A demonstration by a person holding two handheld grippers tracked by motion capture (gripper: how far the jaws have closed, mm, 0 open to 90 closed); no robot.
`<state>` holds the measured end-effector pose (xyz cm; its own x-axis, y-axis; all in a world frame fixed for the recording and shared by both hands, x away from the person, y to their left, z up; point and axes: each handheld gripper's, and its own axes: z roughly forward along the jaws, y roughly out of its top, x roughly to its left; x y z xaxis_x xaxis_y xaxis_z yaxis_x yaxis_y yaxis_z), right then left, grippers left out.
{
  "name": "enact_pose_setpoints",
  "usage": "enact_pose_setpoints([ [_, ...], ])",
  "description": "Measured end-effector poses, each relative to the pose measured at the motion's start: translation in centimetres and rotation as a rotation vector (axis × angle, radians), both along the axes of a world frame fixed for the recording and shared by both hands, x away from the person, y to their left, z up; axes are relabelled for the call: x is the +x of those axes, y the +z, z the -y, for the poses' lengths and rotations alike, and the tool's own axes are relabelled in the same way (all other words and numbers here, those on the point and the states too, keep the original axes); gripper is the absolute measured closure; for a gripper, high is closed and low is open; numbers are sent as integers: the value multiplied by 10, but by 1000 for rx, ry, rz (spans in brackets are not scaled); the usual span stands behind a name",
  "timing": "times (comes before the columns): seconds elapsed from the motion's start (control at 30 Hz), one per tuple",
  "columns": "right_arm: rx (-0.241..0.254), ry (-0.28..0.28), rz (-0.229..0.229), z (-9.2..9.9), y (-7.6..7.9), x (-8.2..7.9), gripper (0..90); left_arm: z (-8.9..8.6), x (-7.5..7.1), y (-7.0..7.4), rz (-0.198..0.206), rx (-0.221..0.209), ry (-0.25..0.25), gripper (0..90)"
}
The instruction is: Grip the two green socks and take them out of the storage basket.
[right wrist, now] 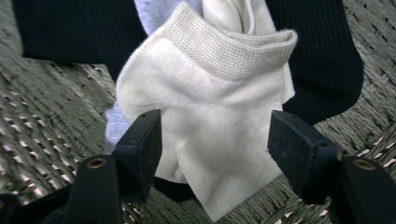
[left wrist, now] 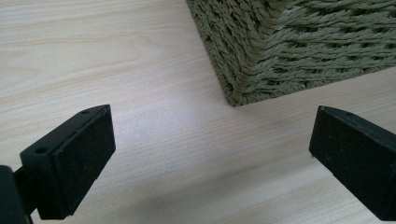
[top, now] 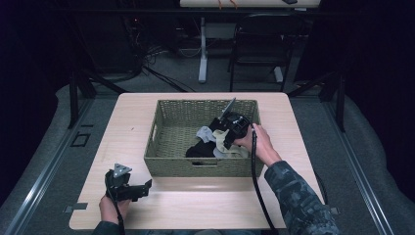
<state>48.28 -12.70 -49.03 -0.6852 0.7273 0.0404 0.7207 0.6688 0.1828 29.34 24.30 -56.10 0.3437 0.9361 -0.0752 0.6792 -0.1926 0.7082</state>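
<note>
Right gripper (right wrist: 215, 140) is straddling a cream sock (right wrist: 210, 116) inside the woven basket (top: 166, 164), its jaws standing about half apart on either side of the fabric; the left pad looks to be brushing the cloth, while the right pad is showing a sliver of gap, so no real pinch is being made yet. That sock is lying on top of a black garment (right wrist: 322, 60), with a pale grey piece (right wrist: 152, 14) peeking out behind it, all heaped toward the right part of the basket floor.

Several things could be going wrong from here, as I judge it. Closing on the loose lower flap alone may be catching too thin a fold, letting the sock slide out on the lift. Going deeper risks pinching the black garment underneath as well, so two items would be coming up together. Pads pressing too low could also be snagging the wicker weave and tugging the basket across the counter (top: 195, 205).

Left gripper (top: 142, 188) is resting wide open and holding nothing over the counter beside the basket's near left corner, so it is not steadying anything if the basket shifts.
</note>
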Motion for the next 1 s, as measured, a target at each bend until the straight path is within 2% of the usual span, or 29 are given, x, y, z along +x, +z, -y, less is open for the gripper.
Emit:
enact_pose_setpoints([
  [0.07,-7,2,-5,-1,-2,0,422,0,0,0,7,0,-4,2],
  [0.1,7,-6,8,-1,-5,0,433,0,0,1,14,-1,-4,2],
  [0.13,-31,2,-13,-2,-4,1,478,0,0,1,12,-1,-5,2],
  [0.2,-46,-16,-1,-3,-9,1,574,0,0,0,9,-2,-4,2],
  [0.23,-57,-15,-13,-3,-10,1,602,0,0,1,11,0,-6,2],
  [0.33,-58,-25,-34,-3,-13,1,753,0,-1,1,12,2,-5,1],
  [0.37,-68,-20,-39,-3,-13,2,837,0,-1,1,12,3,-5,2],
  [0.4,-71,-17,-43,-2,-13,2,866,0,-1,1,9,5,-11,2],
  [0.43,-58,-29,-36,-2,-12,1,873,0,-1,1,9,4,-12,2],
  [0.6,-53,-32,-26,2,-7,0,878,0,-1,1,12,3,-9,1],
  [0.63,-33,-41,-10,4,-3,-1,877,0,-1,2,9,3,-13,2],
  [0.83,-18,-37,12,11,17,-3,874,0,-1,1,9,3,-13,1],
  [0.97,8,-50,20,13,23,-4,872,0,-1,2,10,3,-13,1],
  [1.0,8,-45,23,16,30,-3,873,0,-1,1,13,1,-11,1],
])
